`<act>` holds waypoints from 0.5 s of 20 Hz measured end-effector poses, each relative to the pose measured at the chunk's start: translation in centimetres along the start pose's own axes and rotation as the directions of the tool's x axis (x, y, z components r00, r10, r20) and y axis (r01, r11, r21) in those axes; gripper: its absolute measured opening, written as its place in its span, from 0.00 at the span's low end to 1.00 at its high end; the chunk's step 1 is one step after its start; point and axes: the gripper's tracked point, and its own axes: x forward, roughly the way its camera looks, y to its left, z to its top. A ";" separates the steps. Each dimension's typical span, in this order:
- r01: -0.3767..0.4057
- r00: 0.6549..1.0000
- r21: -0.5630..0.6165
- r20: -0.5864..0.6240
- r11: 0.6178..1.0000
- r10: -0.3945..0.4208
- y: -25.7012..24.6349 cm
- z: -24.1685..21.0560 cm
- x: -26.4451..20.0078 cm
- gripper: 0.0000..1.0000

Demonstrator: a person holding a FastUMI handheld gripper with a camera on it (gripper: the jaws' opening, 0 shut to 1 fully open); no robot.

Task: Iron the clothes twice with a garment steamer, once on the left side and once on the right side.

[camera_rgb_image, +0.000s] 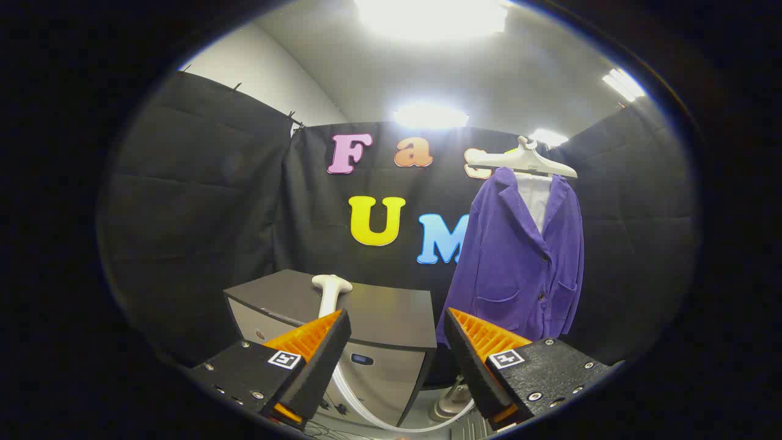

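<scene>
A purple jacket hangs on a white hanger over a white inner garment, beyond and above the right finger. The garment steamer's white head stands upright on top of its grey box-shaped base unit, just beyond the left finger. A pale hose runs from the head down across the unit's front and curves low between the fingers. My gripper is open, with nothing between its fingers, short of the steamer.
Black cloth walls enclose the booth on three sides. A rounded stand foot sits on the floor below the jacket, beside the base unit. Bright ceiling lights glare overhead.
</scene>
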 end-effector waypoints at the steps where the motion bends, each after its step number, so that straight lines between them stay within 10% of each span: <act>1: 0.009 1.000 0.001 -0.003 1.000 -0.009 -0.1 -0.2 0.1 0.95; 10: 0.198 0.978 0.008 0.063 0.980 -0.198 -3.5 0.4 1.2 0.95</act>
